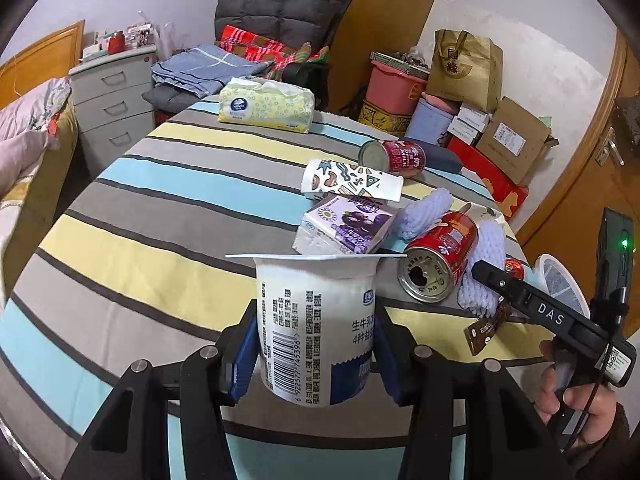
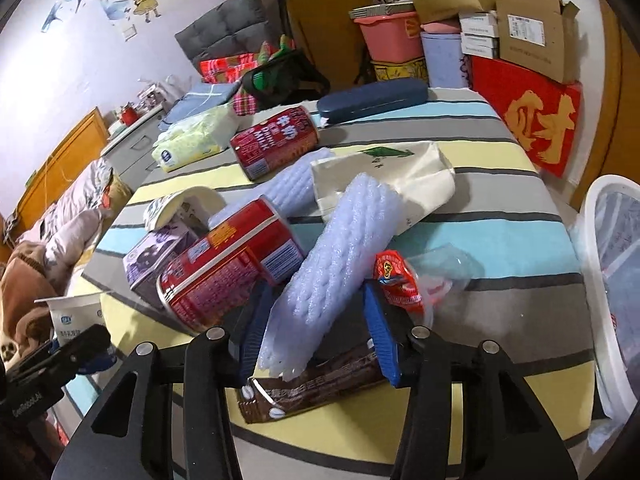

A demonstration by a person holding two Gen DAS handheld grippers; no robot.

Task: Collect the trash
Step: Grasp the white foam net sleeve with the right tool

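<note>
The left gripper (image 1: pixel 316 354) is clamped on a white yogurt cup (image 1: pixel 316 320), held upright above the near part of the striped table (image 1: pixel 140 208). The right gripper (image 2: pixel 320 328) stands spread wide around a white foam sleeve (image 2: pixel 328 264) that lies over a brown wrapper (image 2: pixel 312 384), its pads not yet pressing. Just left of it lies a red can (image 2: pixel 228 268); a white bin (image 2: pixel 612 280) stands at the right edge. The step in hand looks like gathering 2 pieces at once. Next, the right jaws would need closing on the foam, then both loads carried right to the bin.
</note>
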